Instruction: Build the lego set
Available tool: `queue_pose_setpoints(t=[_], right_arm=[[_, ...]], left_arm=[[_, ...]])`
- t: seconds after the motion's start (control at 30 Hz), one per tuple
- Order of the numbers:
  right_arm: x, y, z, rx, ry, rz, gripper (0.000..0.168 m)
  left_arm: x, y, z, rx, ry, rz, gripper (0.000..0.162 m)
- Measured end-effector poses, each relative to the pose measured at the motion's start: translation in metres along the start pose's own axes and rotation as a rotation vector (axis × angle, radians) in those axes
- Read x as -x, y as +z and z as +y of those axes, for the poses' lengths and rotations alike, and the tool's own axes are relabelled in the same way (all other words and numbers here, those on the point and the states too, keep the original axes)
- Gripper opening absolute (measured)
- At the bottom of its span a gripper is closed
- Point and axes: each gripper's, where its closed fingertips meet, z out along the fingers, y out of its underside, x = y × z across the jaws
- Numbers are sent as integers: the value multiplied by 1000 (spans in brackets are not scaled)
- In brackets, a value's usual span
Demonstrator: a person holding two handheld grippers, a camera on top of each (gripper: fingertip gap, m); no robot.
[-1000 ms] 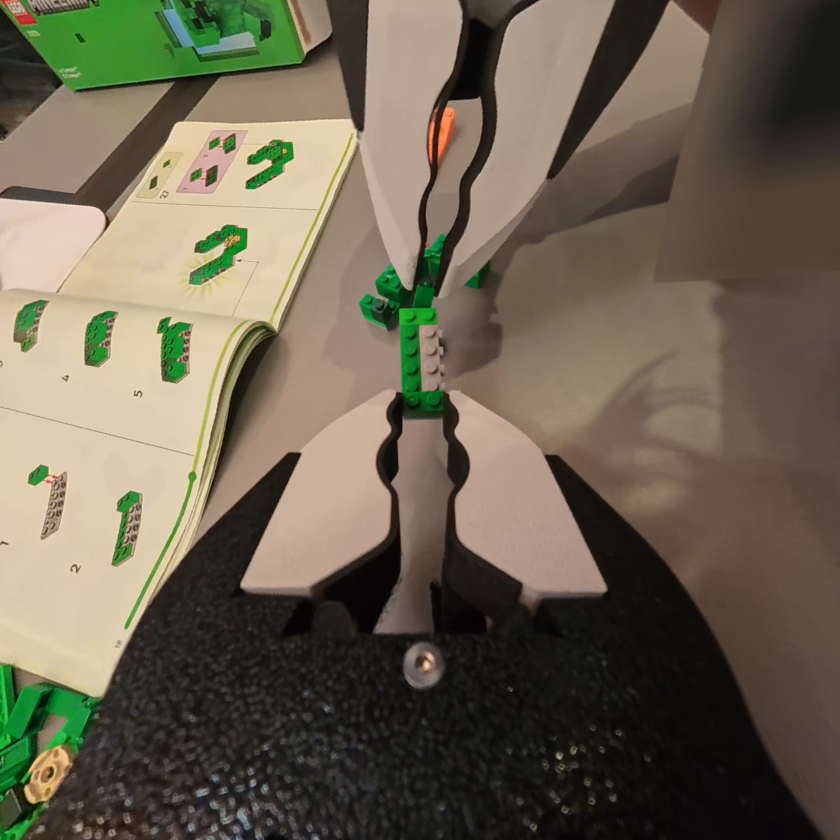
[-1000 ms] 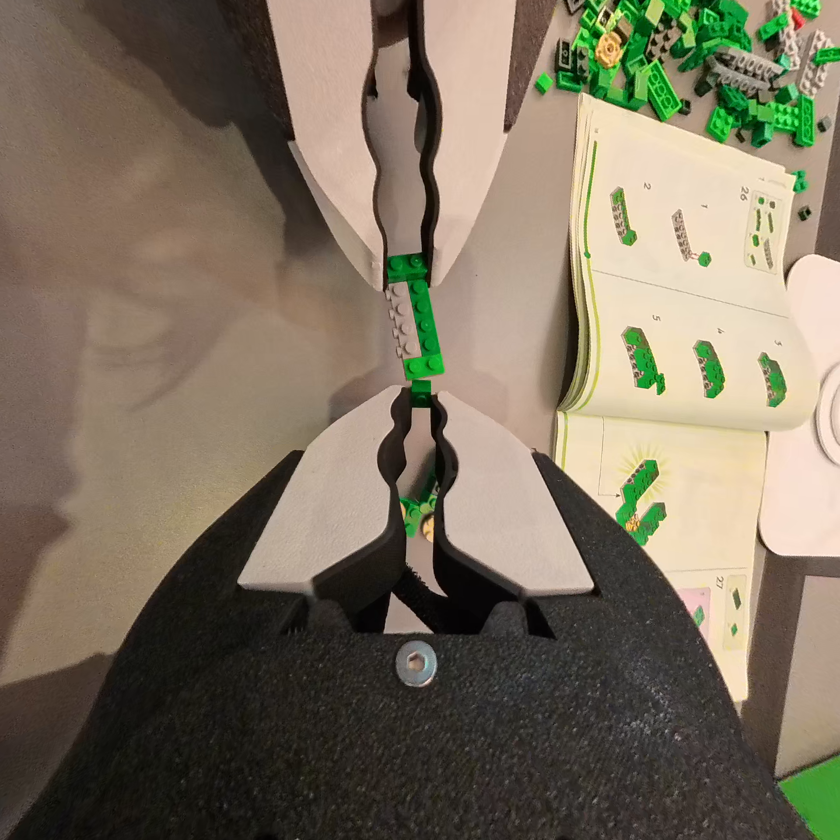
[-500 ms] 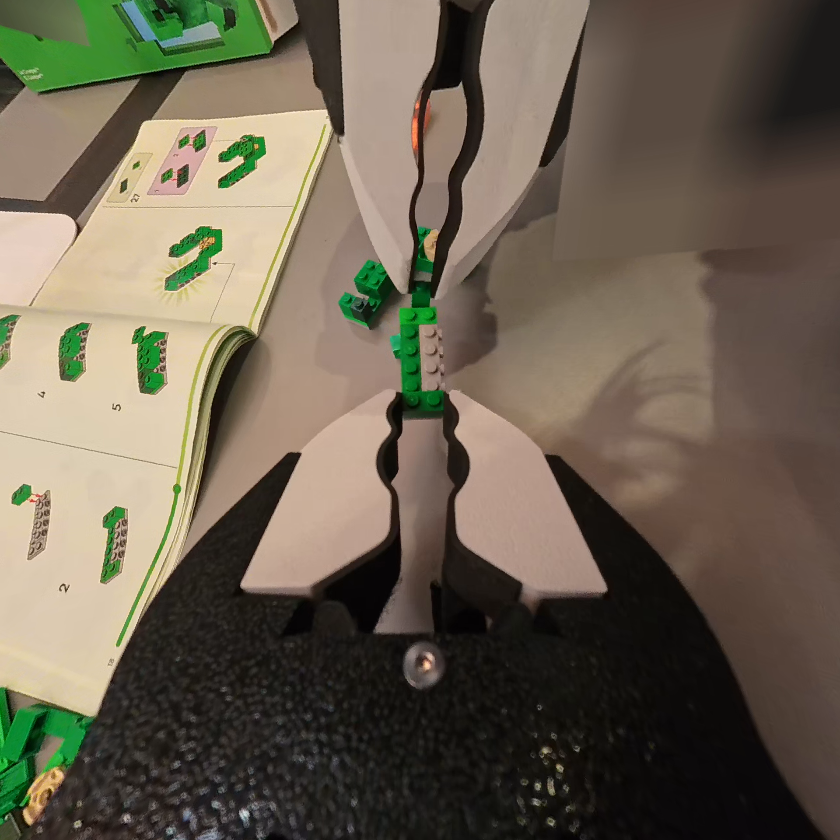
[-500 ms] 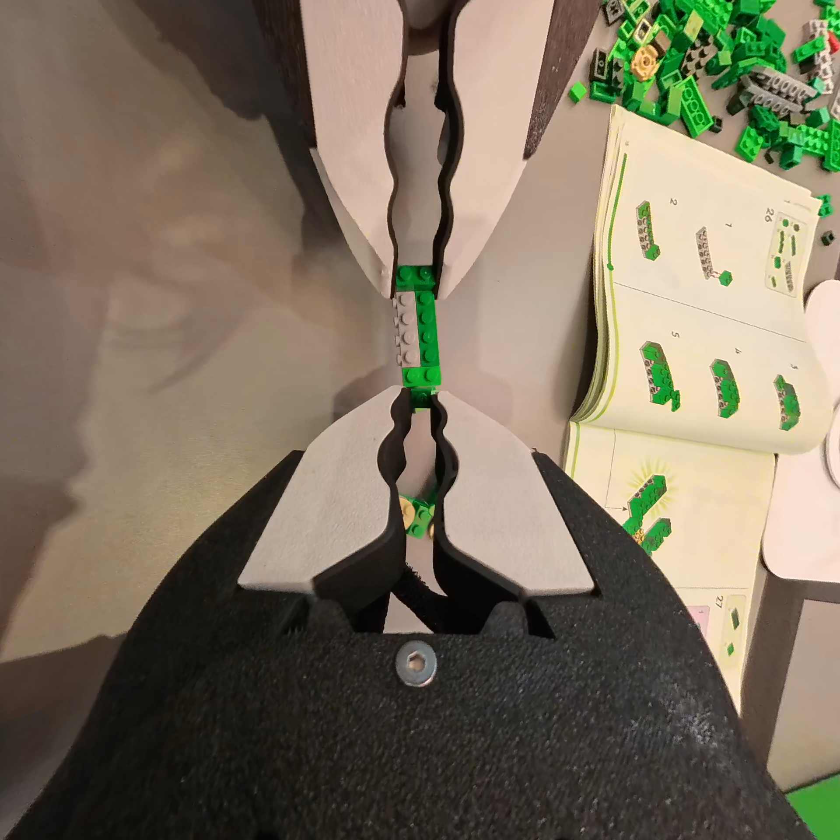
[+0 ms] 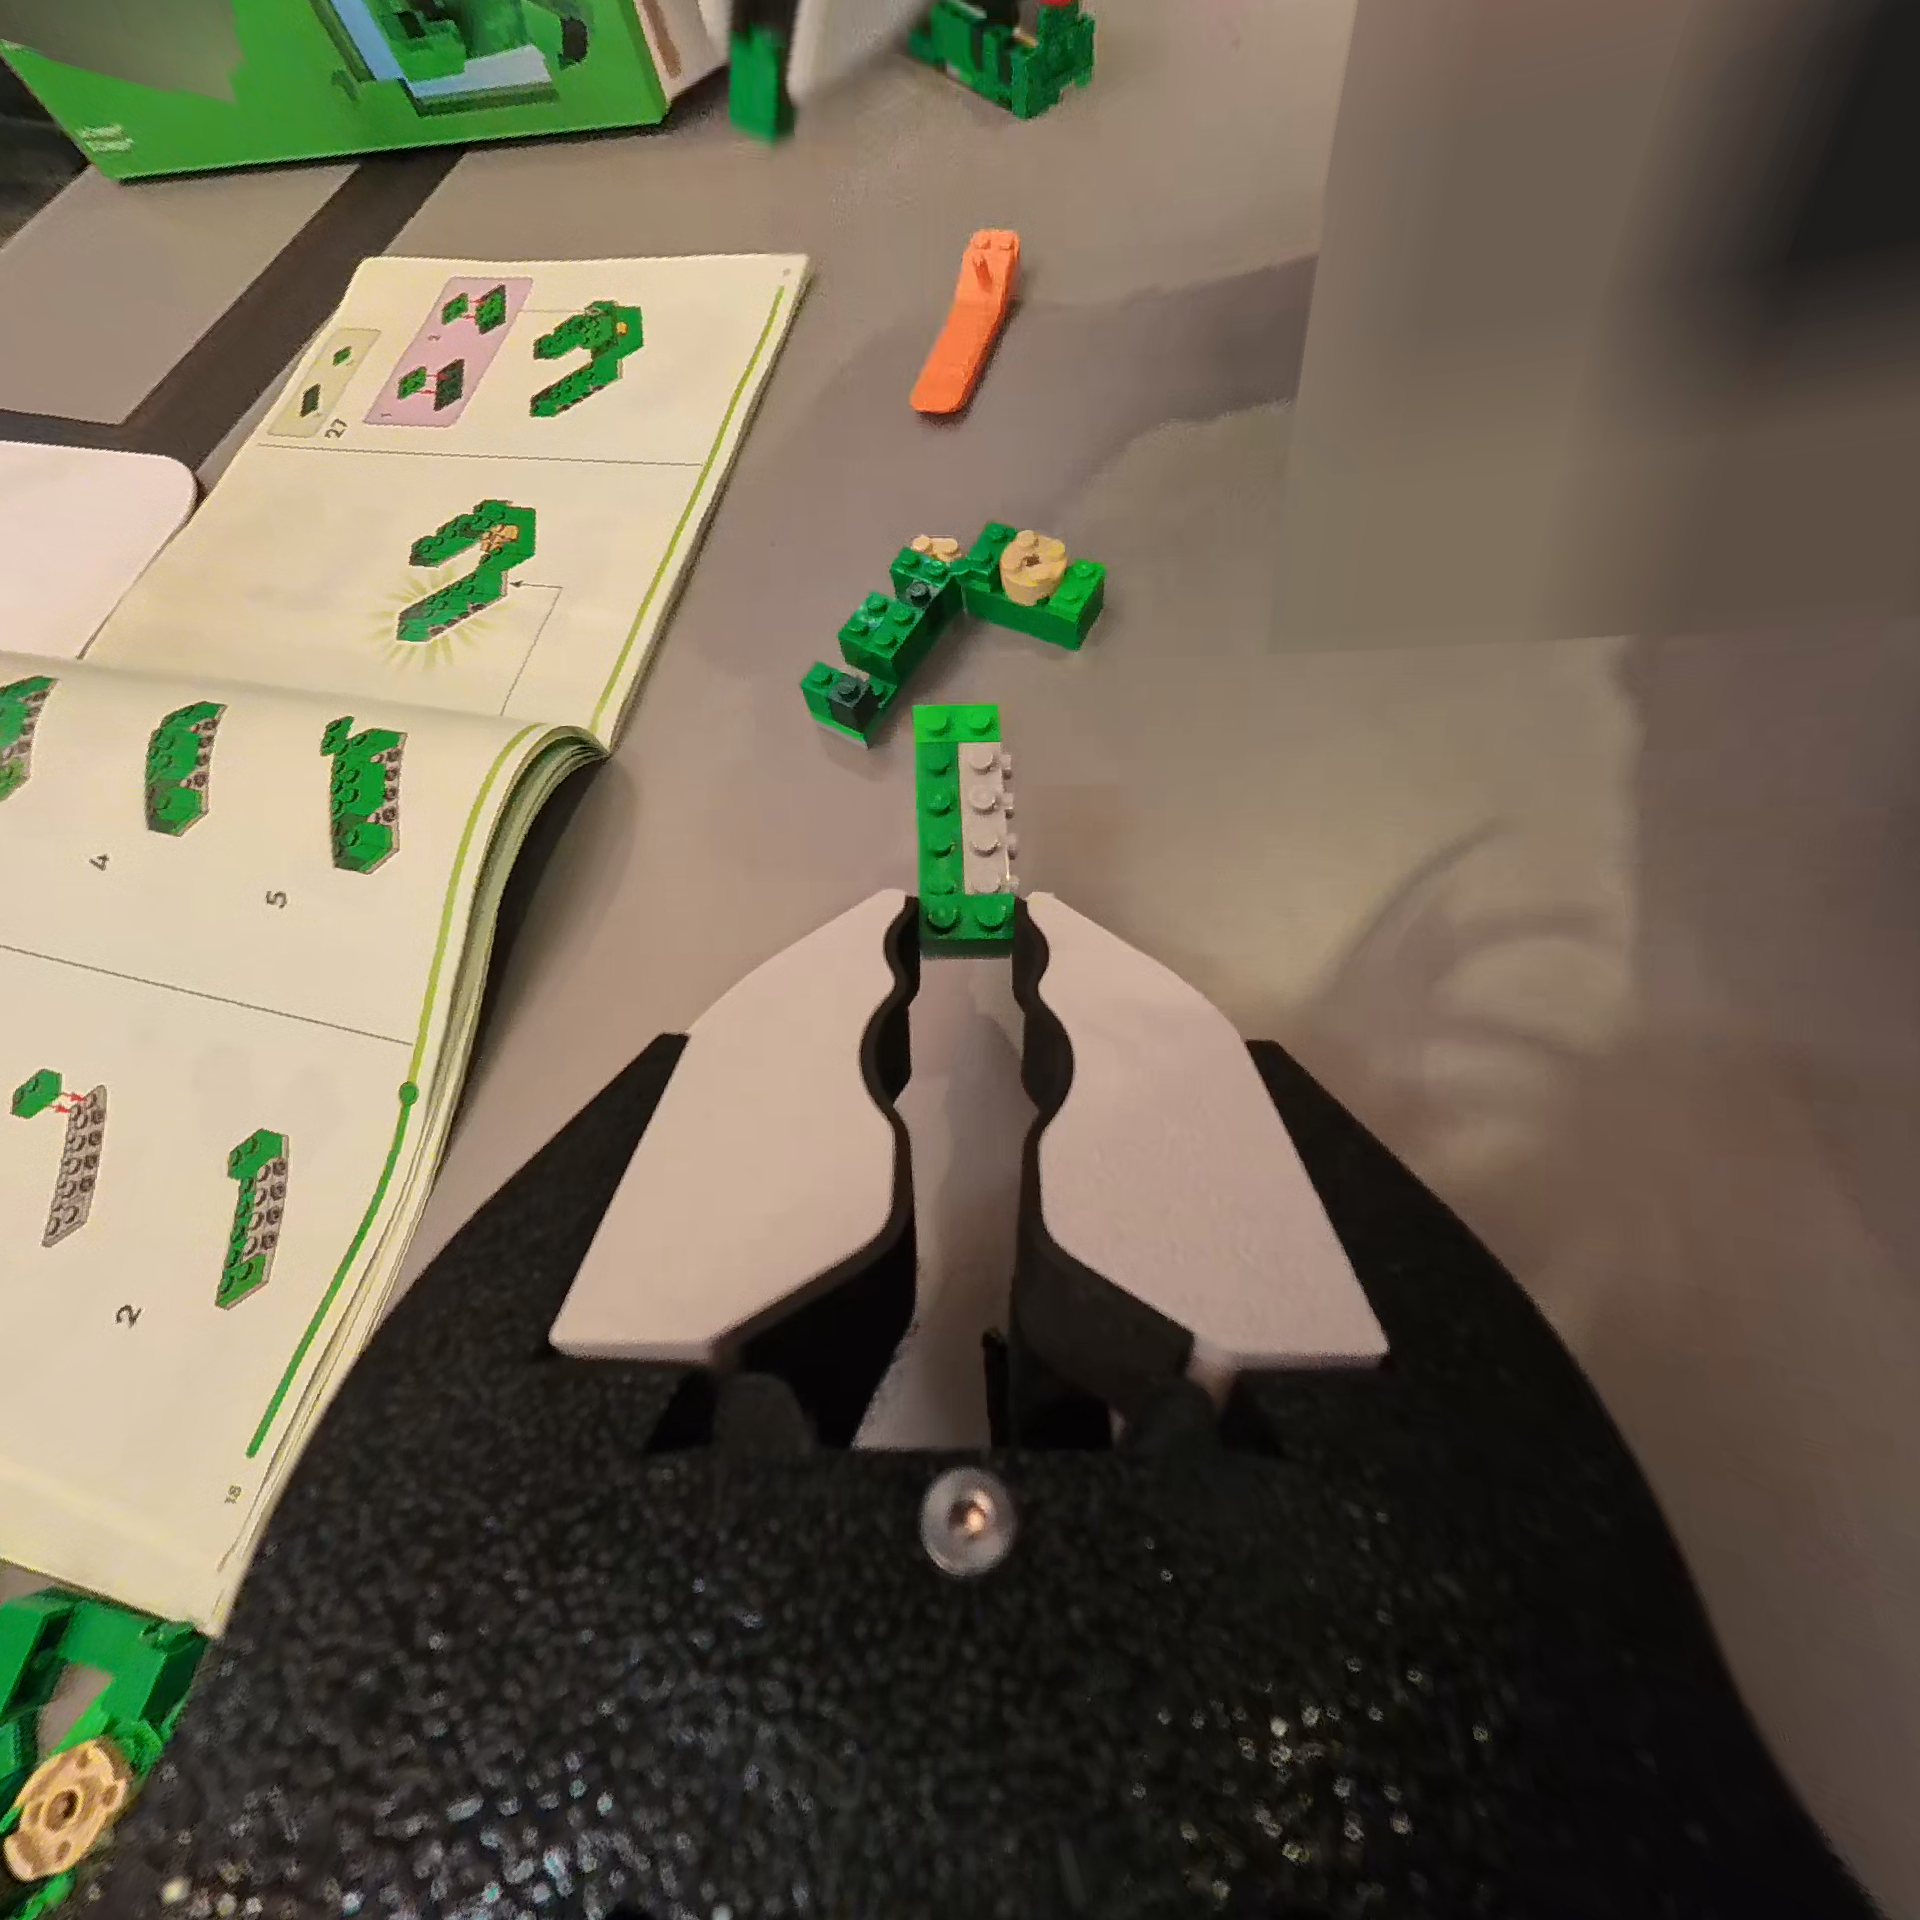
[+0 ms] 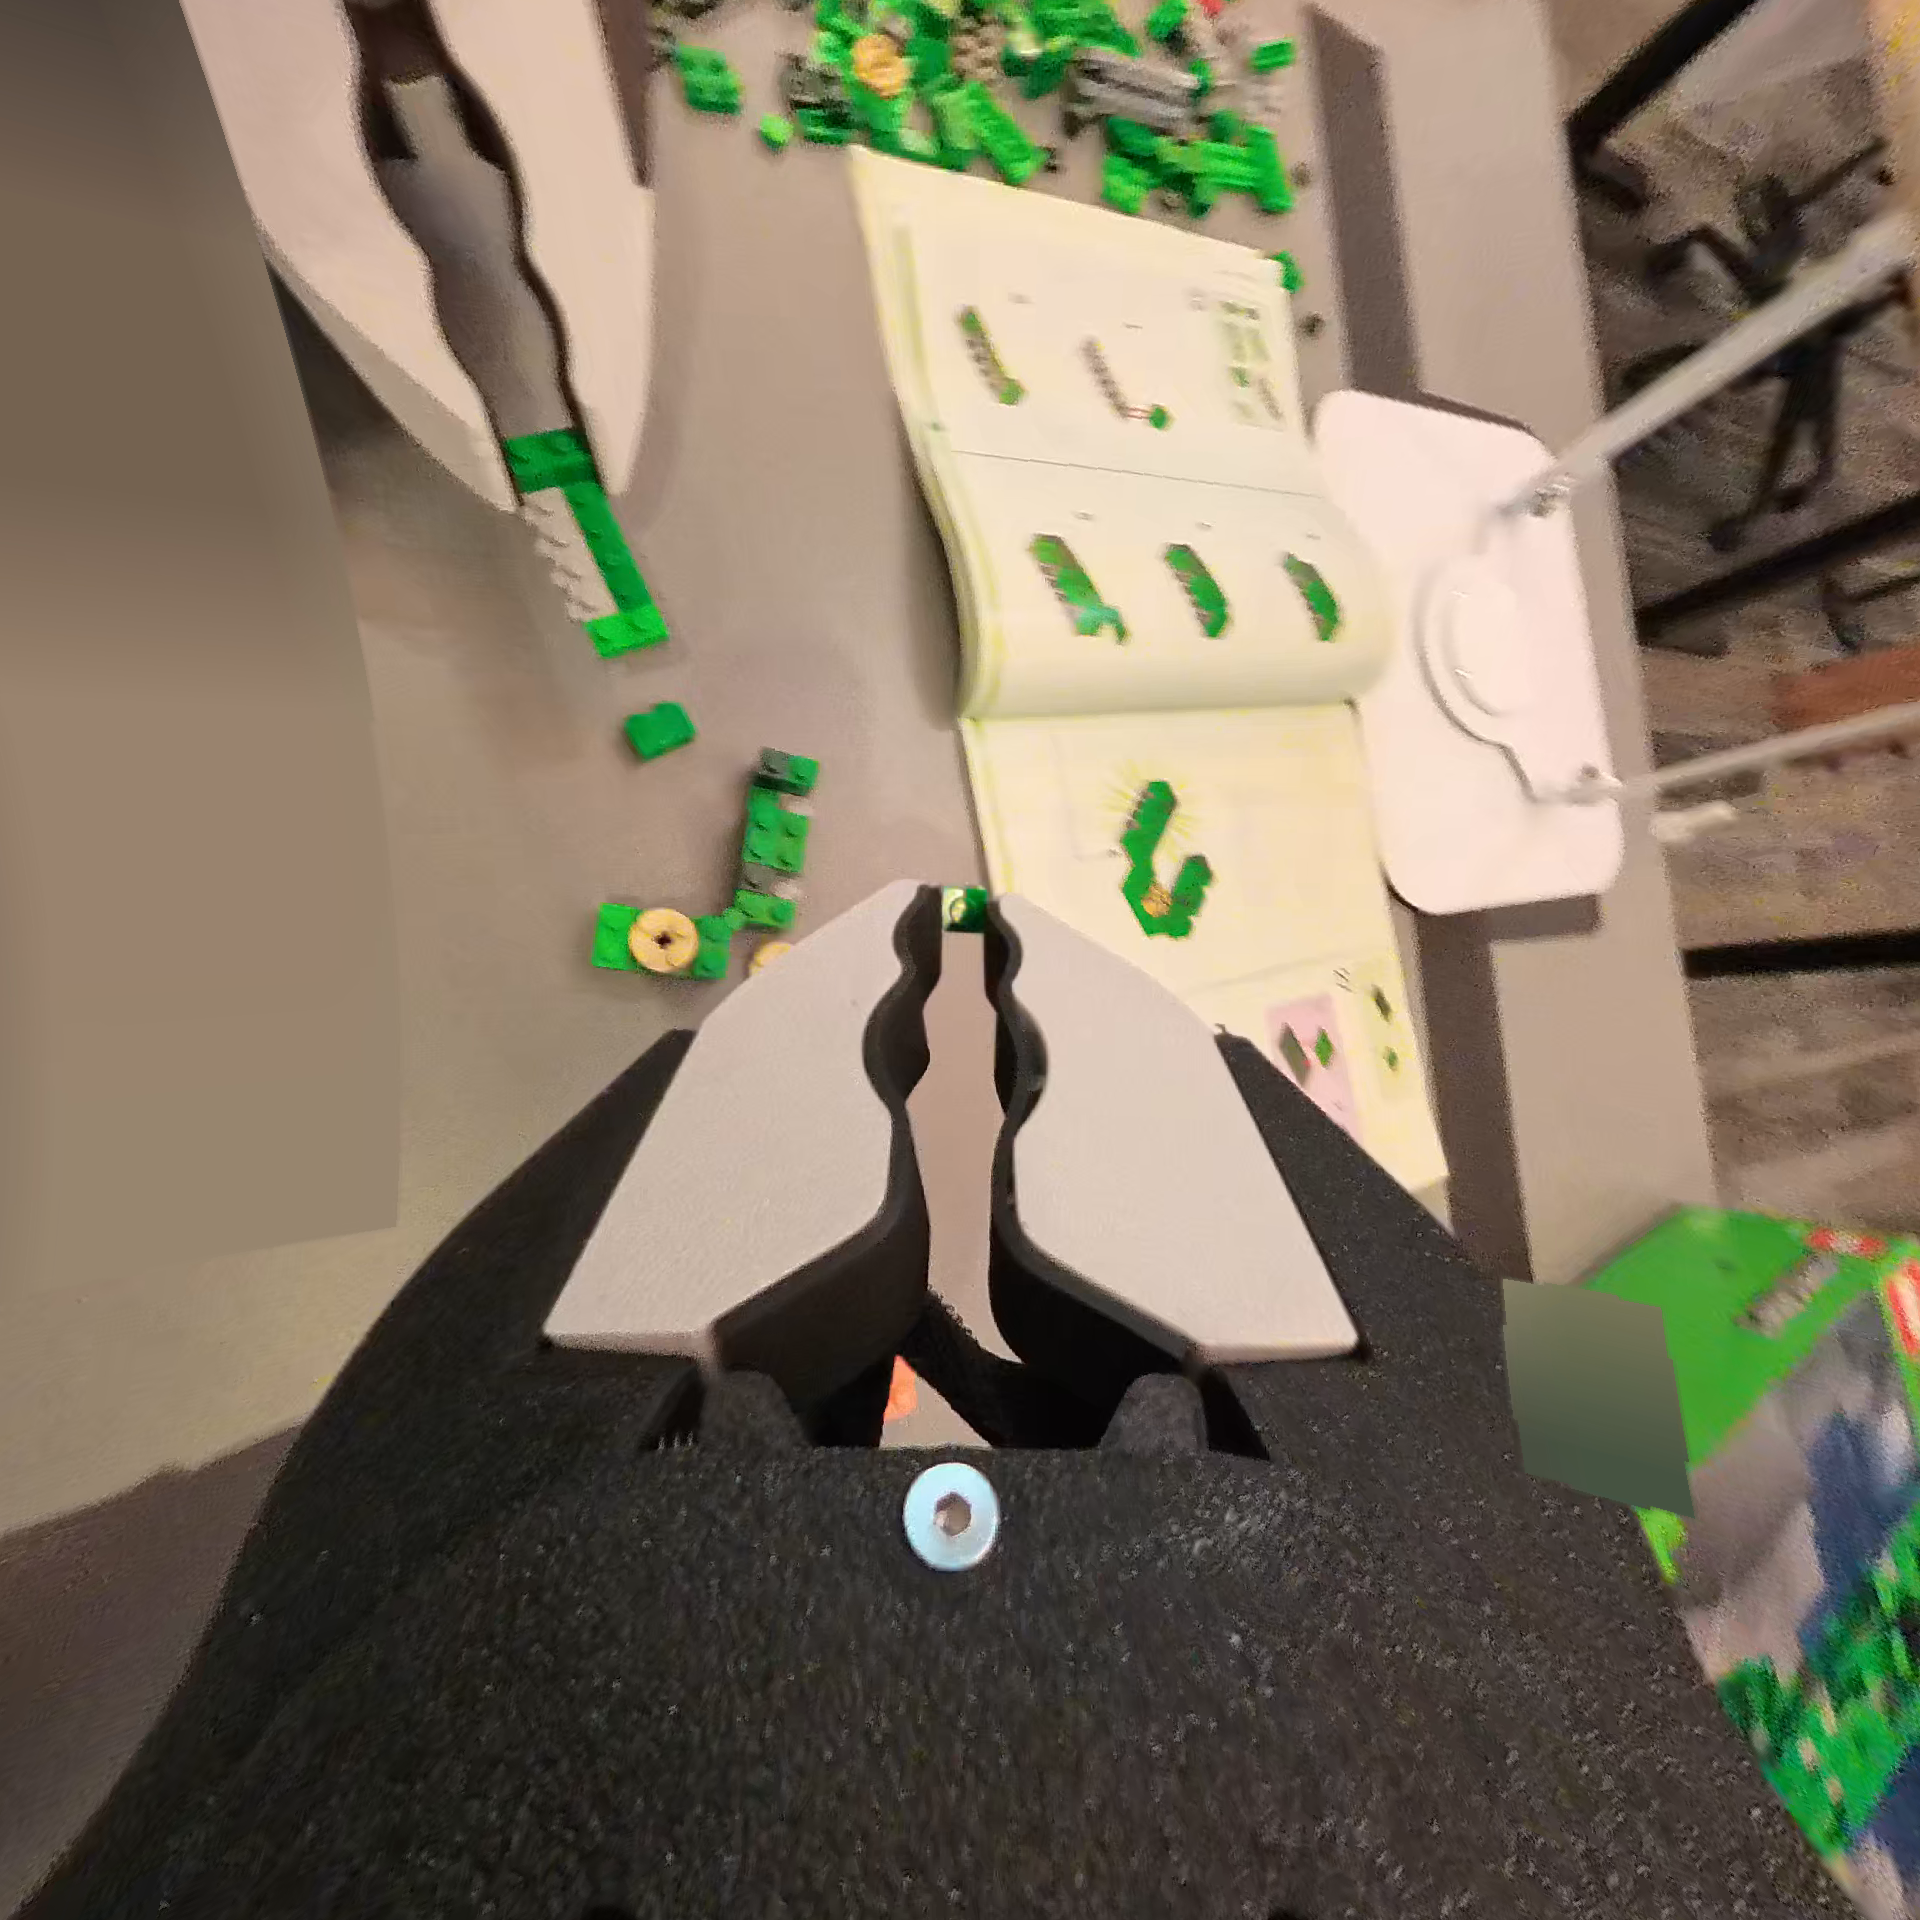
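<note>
My left gripper point(image 5: 966, 920) is shut on one end of a long plate assembly point(image 5: 961, 821), green with a grey strip, held out above the grey table. The right wrist view shows that gripper point(image 6: 551, 457) and the assembly point(image 6: 587, 540) at upper left. My right gripper point(image 6: 961, 899) stands apart from it, nearly shut, with a small green piece point(image 6: 961, 906) pinched at its tips. A curved green build with tan round studs point(image 5: 966, 603) lies on the table beyond the assembly; it also shows in the right wrist view point(image 6: 717, 894). A small loose green brick point(image 6: 660, 727) lies near it.
An open instruction booklet point(image 5: 416, 644) lies to the left and also shows in the right wrist view point(image 6: 1143, 623). An orange brick separator point(image 5: 966, 322) lies farther off. A green box point(image 5: 312, 83), a white pad point(image 6: 1496, 665) and a pile of loose bricks point(image 6: 987, 94) lie around.
My right gripper has drawn back from the end of the plate assembly and has left the left wrist view. The left gripper keeps hold of the assembly.
</note>
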Motion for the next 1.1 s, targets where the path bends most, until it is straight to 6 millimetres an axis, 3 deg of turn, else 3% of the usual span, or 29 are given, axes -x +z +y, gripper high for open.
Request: queue_pose_setpoints(t=[0.03, 0.17, 0.4, 0.9, 1.1], right_arm=[[-5, -5, 2, 1, 10, 25, 7], [-13, -10, 6, 9, 16, 68, 7], [-16, 1, -5, -38, -1, 108, 7], [23, 39, -43, -139, -57, -33, 7], [19, 36, -40, -125, -47, -21, 7]], left_arm=[[1, 0, 0, -2, -7, -1, 16], [3, 0, 1, -8, -27, -7, 16], [7, 0, 3, -9, -36, -23, 16], [6, 3, 4, -25, -57, -13, 16], [5, 3, 4, -23, -57, -9, 16]])
